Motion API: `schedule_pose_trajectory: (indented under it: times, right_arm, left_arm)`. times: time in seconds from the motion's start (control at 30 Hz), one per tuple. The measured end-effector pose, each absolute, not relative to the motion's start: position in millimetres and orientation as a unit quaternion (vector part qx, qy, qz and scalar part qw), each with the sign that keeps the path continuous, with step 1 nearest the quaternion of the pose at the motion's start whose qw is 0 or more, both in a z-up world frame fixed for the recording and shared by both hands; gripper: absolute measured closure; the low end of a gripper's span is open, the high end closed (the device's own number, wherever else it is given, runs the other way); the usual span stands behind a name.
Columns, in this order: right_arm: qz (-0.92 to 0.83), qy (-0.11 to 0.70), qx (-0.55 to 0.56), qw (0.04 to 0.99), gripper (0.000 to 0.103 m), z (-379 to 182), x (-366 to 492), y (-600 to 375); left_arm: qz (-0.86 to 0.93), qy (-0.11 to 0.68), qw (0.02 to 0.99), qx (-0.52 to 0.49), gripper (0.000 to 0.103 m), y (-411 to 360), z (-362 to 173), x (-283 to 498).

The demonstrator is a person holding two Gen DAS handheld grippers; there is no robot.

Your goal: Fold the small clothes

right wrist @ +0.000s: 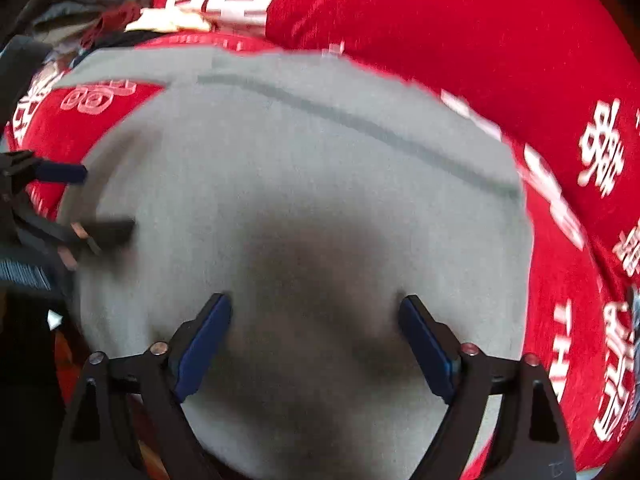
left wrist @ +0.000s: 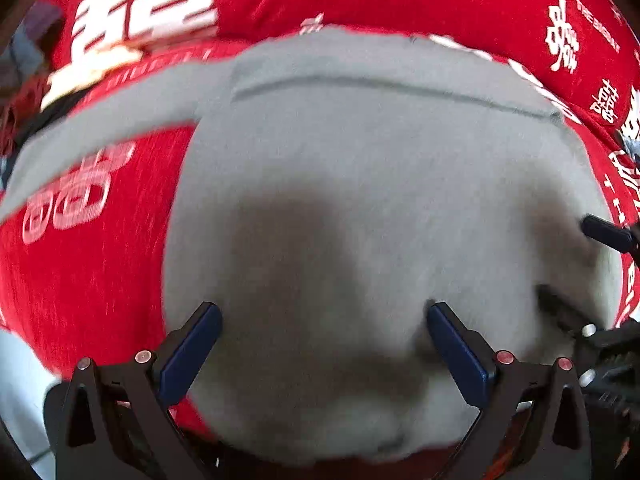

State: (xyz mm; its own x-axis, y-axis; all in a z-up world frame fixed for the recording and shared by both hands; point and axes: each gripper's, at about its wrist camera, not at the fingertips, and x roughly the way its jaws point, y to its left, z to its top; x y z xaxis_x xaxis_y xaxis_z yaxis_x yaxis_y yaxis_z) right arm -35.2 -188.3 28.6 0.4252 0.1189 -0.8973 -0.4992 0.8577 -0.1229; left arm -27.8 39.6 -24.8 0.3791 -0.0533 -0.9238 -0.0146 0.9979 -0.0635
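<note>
Clearly both tongs stand wide and empty — left tongs and right tongs poised low over the soft grey knit garment, spread flat on the red white-lettered cloth, hem toward twelve o'clock, for gripping its near edge.

Gray cloth on a red cover

The right gripper hung over a gray cloth with its blue fingers spread wide and nothing between them. The cloth lay flat on a red cover with white letters. The left gripper reached in from the left side, also spread apart.
</note>
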Motion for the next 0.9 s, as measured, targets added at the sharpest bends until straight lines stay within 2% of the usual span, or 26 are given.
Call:
schedule_pose_trajectory:
  times: [0.1, 0.2, 0.27, 0.33, 0.43, 0.57, 0.67, 0.73, 0.9]
  right_arm:
    - [0.179, 0.504, -0.200, 0.821, 0.002, 24.0, -53.8, -214.2]
    - [0.174, 0.512, -0.257, 0.801, 0.001, 18.0, -77.8, -223.2]
    - [0.166, 0.526, -0.276, 0.787, 0.001, 19.2, -77.2, -218.9]
    - [0.162, 0.524, -0.269, 0.792, 0.001, 31.1, -71.6, -212.5]
    - [0.172, 0.501, -0.229, 0.817, 0.001, 56.4, -54.8, -198.8]
    - [0.178, 0.480, -0.204, 0.834, 0.001, 73.0, -33.3, -163.5]
    - [0.186, 0.475, -0.209, 0.834, 0.001, 78.5, -26.9, -136.1]
    - [0.194, 0.472, -0.216, 0.832, 0.001, 80.3, -23.0, -119.6]
    - [0.191, 0.478, -0.234, 0.825, 0.001, 73.1, -14.8, -103.3]
  left_arm:
    - [-0.016, 0.572, 0.819, -0.045, 0.000, 51.1, -35.2, -44.8]
    - [-0.017, 0.582, 0.811, -0.048, 0.000, 55.2, -30.3, -47.9]
    - [0.007, 0.545, 0.836, -0.062, 0.000, 73.9, -8.6, -46.6]
    - [0.062, 0.504, 0.856, -0.096, 0.000, 111.7, 10.8, -38.6]
    - [0.161, 0.488, 0.841, -0.170, 0.000, 187.7, 16.5, -15.5]
    - [0.298, 0.453, 0.780, -0.313, 0.000, 309.9, 1.3, 1.7]
    - [0.336, 0.421, 0.743, -0.397, 0.000, 367.4, -21.0, 1.0]
    - [0.375, 0.382, 0.750, -0.388, 0.000, 383.5, -17.6, 8.5]
    - [0.391, 0.399, 0.756, -0.340, 0.001, 414.2, -20.6, 57.3]
